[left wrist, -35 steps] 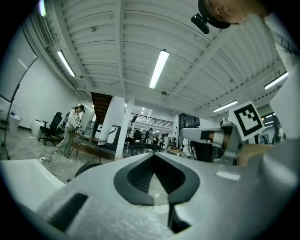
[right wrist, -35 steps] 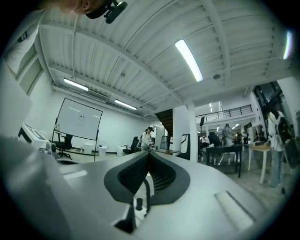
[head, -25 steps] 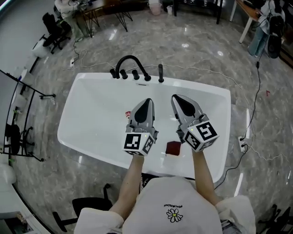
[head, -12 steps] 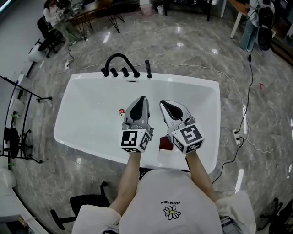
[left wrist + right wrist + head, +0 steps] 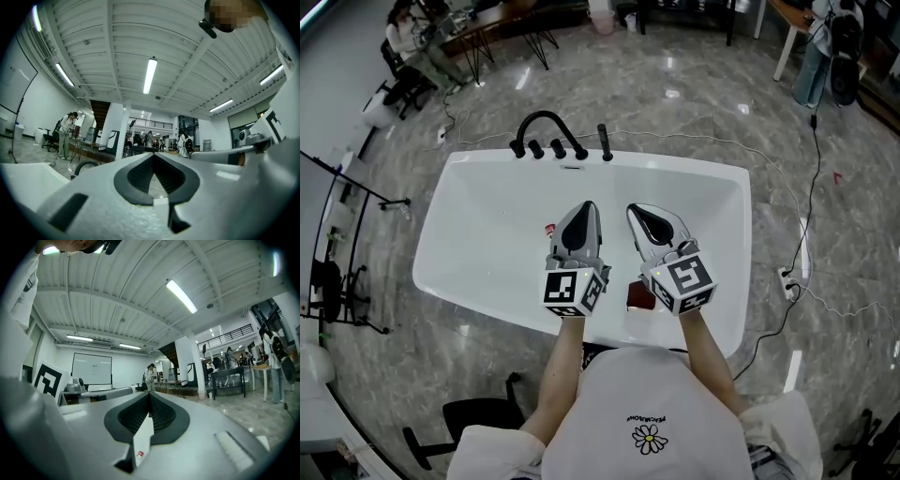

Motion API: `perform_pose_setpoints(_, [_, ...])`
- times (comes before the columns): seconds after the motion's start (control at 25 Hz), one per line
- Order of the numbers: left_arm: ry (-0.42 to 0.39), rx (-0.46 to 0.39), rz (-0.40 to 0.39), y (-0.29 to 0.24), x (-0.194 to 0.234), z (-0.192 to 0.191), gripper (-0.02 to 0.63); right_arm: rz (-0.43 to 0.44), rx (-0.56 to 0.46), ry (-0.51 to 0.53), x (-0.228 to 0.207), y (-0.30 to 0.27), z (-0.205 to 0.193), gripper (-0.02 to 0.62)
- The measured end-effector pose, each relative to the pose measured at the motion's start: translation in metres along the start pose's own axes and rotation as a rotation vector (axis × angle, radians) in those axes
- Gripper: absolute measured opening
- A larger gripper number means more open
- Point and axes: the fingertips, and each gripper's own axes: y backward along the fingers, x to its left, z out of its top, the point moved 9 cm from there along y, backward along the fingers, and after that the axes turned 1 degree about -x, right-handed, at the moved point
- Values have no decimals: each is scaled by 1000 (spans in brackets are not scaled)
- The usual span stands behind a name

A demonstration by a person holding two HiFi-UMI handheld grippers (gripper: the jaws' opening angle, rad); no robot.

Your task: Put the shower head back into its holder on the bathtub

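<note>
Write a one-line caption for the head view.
Left claw and right claw, both shut, side by side above the white bathtub with its black faucet.

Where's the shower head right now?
In the head view, the shower head stands on the bathtub's far rim, near its middle, just right of the arched faucet and its knobs.

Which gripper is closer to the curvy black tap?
Left. The left gripper hovers over the tub, almost in line with the tap; the right gripper is beside it, farther off to the right.
</note>
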Motion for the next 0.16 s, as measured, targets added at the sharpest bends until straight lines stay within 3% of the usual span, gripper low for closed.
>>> perform_pose_setpoints(0.16, [-1, 16, 0, -1, -1, 0, -2, -3, -1, -15, -2, 0, 2, 8])
